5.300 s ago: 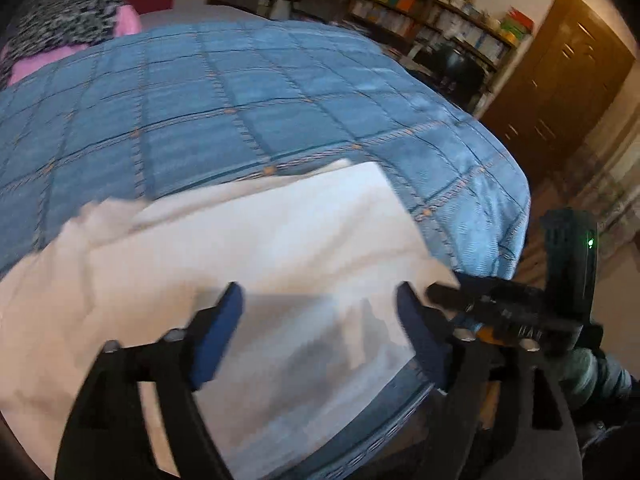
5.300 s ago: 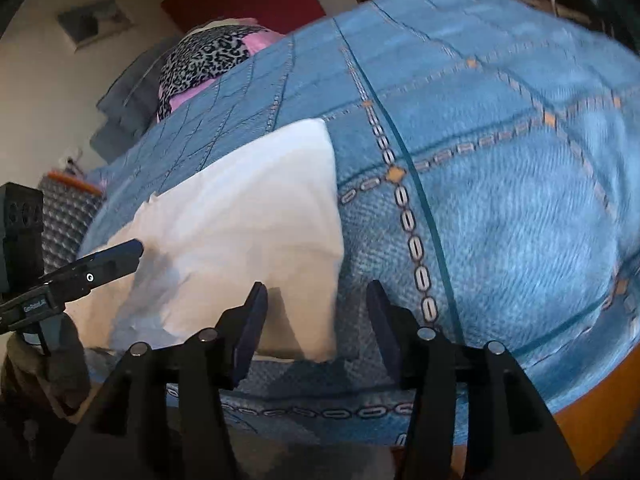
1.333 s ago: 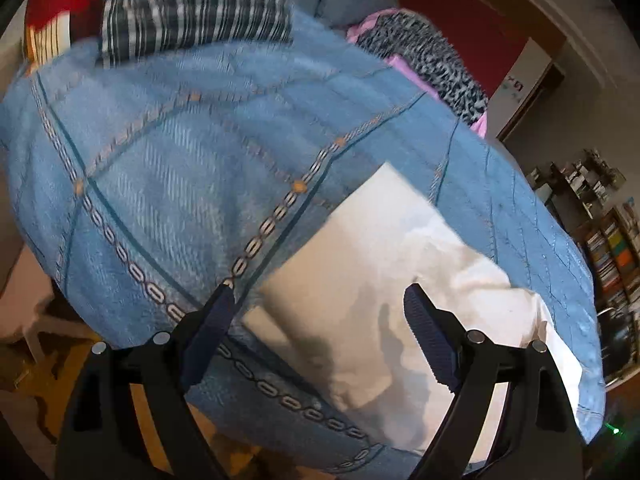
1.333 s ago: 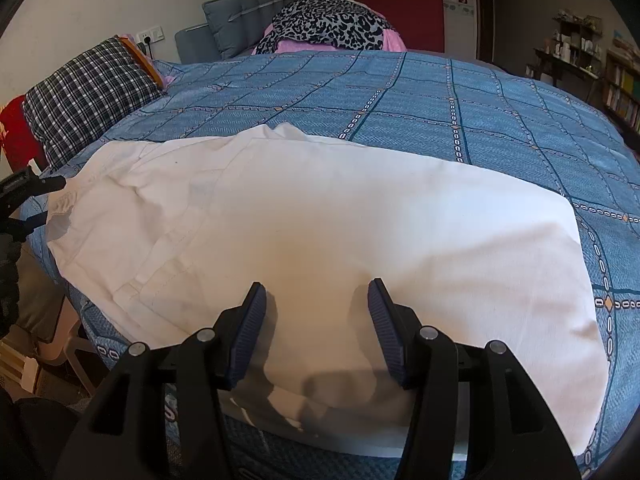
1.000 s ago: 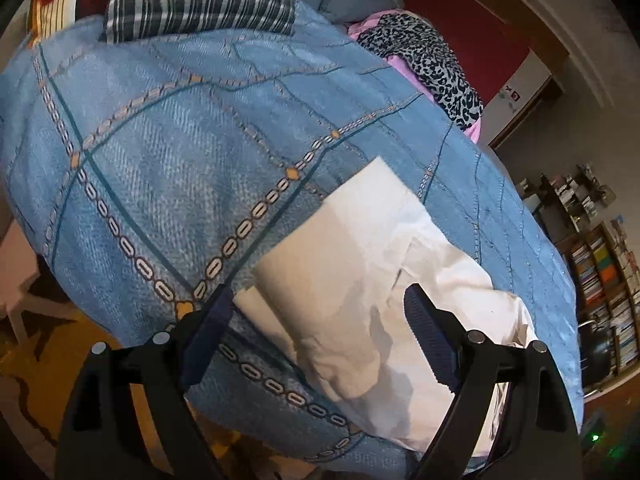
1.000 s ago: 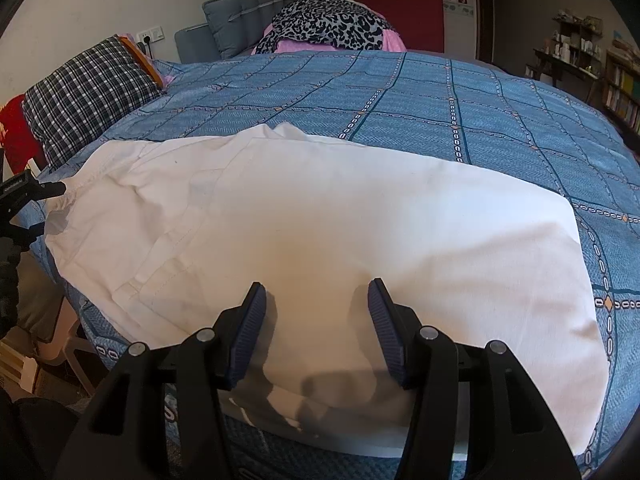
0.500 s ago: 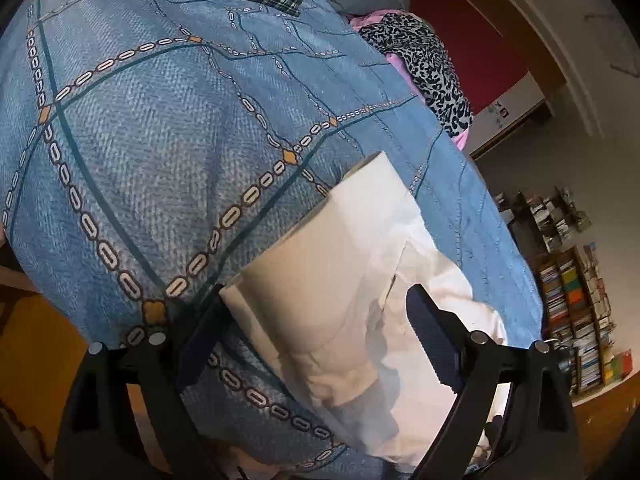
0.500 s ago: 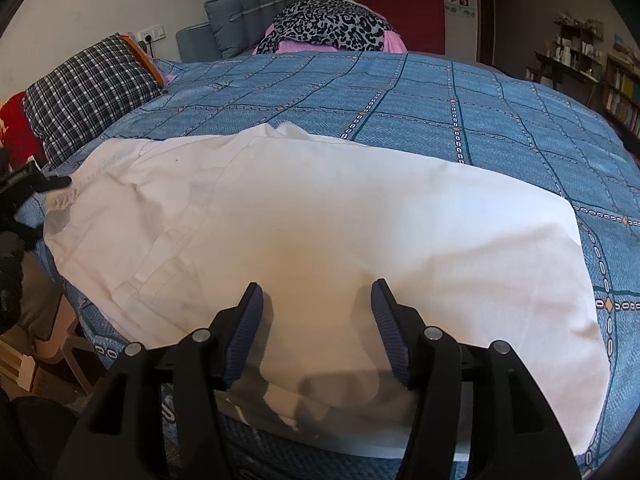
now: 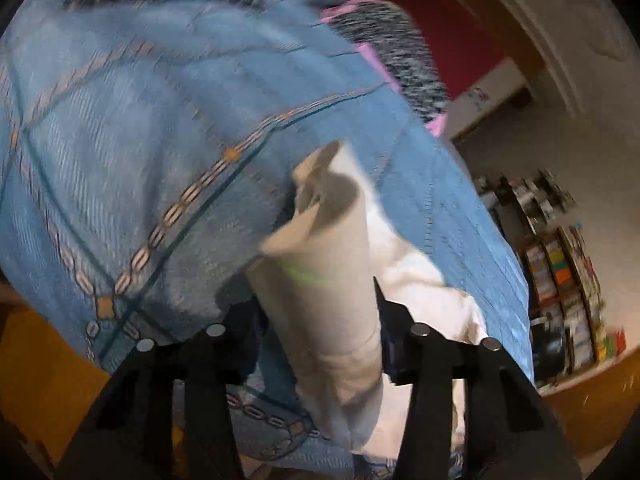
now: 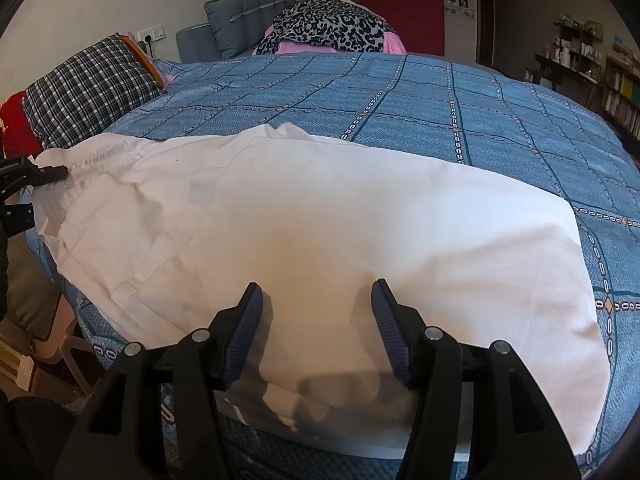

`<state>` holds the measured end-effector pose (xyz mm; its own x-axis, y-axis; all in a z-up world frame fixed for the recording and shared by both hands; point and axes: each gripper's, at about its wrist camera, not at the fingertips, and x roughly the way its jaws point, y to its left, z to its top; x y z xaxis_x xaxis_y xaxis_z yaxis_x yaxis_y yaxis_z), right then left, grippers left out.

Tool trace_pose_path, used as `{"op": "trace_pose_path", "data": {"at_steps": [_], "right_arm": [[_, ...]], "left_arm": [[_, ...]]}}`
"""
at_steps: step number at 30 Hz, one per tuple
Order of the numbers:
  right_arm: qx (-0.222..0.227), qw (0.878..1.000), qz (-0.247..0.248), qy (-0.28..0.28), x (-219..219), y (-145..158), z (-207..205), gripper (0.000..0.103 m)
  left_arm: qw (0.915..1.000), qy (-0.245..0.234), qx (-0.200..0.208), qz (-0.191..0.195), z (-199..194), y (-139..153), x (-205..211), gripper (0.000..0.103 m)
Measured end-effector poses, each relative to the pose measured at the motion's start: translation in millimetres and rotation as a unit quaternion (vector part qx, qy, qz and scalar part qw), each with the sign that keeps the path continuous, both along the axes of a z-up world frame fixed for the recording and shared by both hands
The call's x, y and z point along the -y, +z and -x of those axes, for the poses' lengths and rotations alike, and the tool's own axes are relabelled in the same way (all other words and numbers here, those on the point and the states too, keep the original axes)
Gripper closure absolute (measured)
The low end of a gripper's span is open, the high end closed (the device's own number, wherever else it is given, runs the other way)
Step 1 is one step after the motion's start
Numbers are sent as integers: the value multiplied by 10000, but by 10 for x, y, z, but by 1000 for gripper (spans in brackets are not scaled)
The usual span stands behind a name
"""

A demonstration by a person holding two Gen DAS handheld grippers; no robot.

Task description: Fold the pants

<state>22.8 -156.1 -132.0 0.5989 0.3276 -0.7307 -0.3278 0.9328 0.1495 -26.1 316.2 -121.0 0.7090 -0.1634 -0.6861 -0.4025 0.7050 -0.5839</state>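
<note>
The white pants lie flat across the near edge of the bed, on the blue patterned bedspread, waistband end toward the left and leg end toward the right. At the waistband end a bunched fold of the cloth stands raised between the jaws of the left gripper. Those jaws have just been closing, and they now pinch that fold from both sides; the view there is blurred. From the right wrist view the tip of the same gripper touches the waistband corner. The right gripper hovers over the middle of the near edge of the pants, its blue-padded fingers spread apart with only flat cloth below them. Further back sit a plaid pillow, a grey cushion and a leopard-print cloth.
</note>
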Motion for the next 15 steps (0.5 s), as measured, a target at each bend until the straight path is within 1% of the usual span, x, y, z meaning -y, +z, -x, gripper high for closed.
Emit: {"op": "trace_pose_path", "data": {"at_steps": [1, 2, 3, 6, 7, 8, 9, 10, 12, 13, 15], "right_arm": [[0, 10000, -5, 3, 2, 0, -1, 46], [-1, 10000, -7, 4, -2, 1, 0, 46], [-1, 10000, -9, 3, -7, 3, 1, 46], [4, 10000, 0, -6, -31, 5, 4, 46], [6, 10000, 1, -7, -35, 6, 3, 46], [6, 10000, -5, -9, -36, 6, 3, 46], [6, 10000, -6, -8, -36, 6, 4, 46], [7, 10000, -10, -9, -33, 7, 2, 46], [8, 10000, -28, -14, -43, 16, 2, 46], [7, 10000, -42, -22, -39, 20, 6, 46], [-10, 9999, -137, -57, -22, 50, 7, 46]], "left_arm": [[9998, 62, -68, 155, -11, -82, -25, 49], [9997, 98, -68, 226, 10, -143, -42, 47], [9997, 99, -25, 218, 20, -155, -42, 47], [9998, 25, -69, 166, 12, -141, -24, 47], [9998, 0, -70, 178, -20, -123, -24, 60], [9997, -38, -53, 216, -77, -100, -23, 70], [9996, -88, -16, 263, -127, -53, -13, 72], [9997, -110, 28, 210, -150, 3, 17, 75], [9994, -281, 199, -102, -219, 213, 173, 75], [9981, -402, 324, -327, -259, 352, 295, 76], [9942, -659, 547, -648, -333, 581, 513, 77]]}}
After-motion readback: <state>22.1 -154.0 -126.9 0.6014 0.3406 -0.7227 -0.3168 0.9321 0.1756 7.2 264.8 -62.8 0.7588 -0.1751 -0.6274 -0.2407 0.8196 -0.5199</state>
